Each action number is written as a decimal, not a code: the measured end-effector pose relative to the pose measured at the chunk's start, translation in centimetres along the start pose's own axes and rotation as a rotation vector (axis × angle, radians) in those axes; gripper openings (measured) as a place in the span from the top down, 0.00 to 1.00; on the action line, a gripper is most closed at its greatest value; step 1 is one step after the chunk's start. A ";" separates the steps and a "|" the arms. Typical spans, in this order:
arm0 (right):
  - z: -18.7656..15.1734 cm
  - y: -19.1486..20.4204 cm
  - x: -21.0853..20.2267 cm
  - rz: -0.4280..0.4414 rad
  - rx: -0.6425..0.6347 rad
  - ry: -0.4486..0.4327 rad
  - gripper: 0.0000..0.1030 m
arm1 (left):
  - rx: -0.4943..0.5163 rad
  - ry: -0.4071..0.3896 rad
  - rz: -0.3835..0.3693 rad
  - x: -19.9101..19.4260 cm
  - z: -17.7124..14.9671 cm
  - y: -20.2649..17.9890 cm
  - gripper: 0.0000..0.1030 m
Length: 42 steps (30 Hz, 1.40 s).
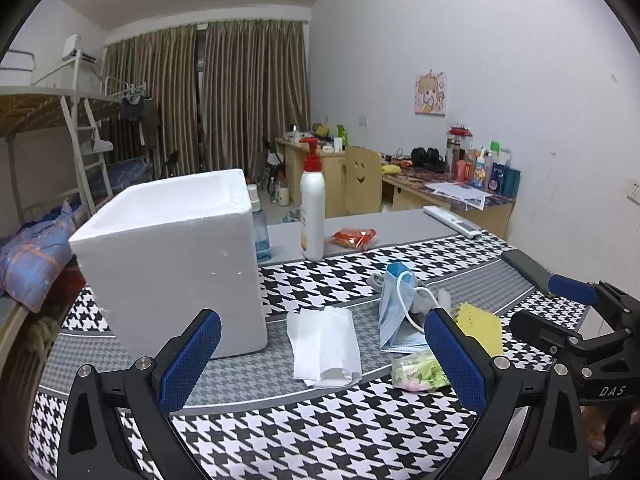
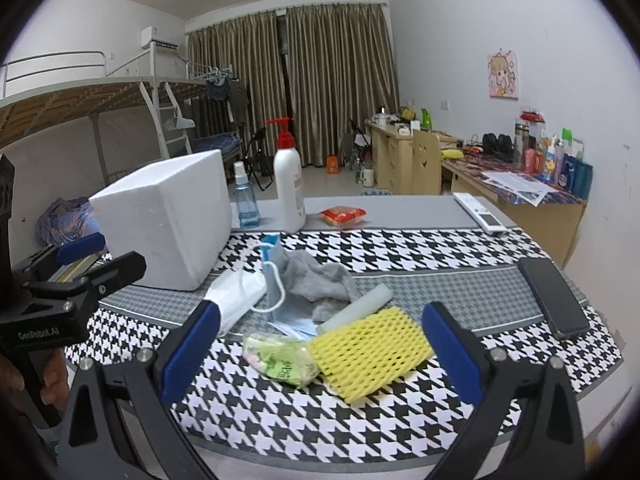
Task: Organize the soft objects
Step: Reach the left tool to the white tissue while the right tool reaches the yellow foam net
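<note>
We see our left hand-held gripper [image 1: 322, 354] spread wide with nothing in it, above the surface [image 1: 328, 436] with its black and white cloth. On the left stands a big white foam box [image 1: 172, 256], open at the top. Just beside it, to the right, lies a folded white tissue [image 1: 324, 346]. Next comes a blue face mask [image 2: 276, 284], partly on a grey sock [image 2: 320, 280]. A small green tissue pack [image 2: 282, 358] touches a yellow foam net [image 2: 368, 350], and a white foam stick [image 2: 356, 308] lies just behind the net. Our right hand-held gripper [image 2: 320, 350] is wide too and holds nothing; the green pack and yellow net sit between its blue fingers [image 2: 454, 354]. Far right lies a black phone [image 2: 554, 298].
</note>
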State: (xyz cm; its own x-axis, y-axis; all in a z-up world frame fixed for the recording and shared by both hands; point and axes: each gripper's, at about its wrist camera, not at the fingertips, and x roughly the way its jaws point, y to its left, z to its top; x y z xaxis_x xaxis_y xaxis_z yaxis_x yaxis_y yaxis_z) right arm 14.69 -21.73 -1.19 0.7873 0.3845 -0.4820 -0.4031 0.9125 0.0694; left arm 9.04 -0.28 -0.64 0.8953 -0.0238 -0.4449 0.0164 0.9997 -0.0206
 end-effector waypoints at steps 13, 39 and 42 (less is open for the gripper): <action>-0.2 -1.0 2.8 -0.010 0.021 0.082 0.01 | 0.014 0.096 -0.005 3.8 -0.2 -0.5 0.01; -2.0 -3.7 6.1 -0.025 0.073 0.212 0.01 | 0.088 0.316 0.025 10.9 -2.7 -1.3 0.23; -2.1 -3.9 6.2 -0.019 0.083 0.219 0.01 | 0.095 0.318 0.016 11.1 -2.9 -1.5 0.28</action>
State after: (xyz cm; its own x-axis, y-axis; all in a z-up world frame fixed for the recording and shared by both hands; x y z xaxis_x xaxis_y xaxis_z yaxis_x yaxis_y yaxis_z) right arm 20.14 -23.18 -6.28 0.6707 0.3359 -0.6613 -0.3424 0.9311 0.1256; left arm 17.63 -2.08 -8.10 0.7123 0.0042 -0.7018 0.0587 0.9961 0.0655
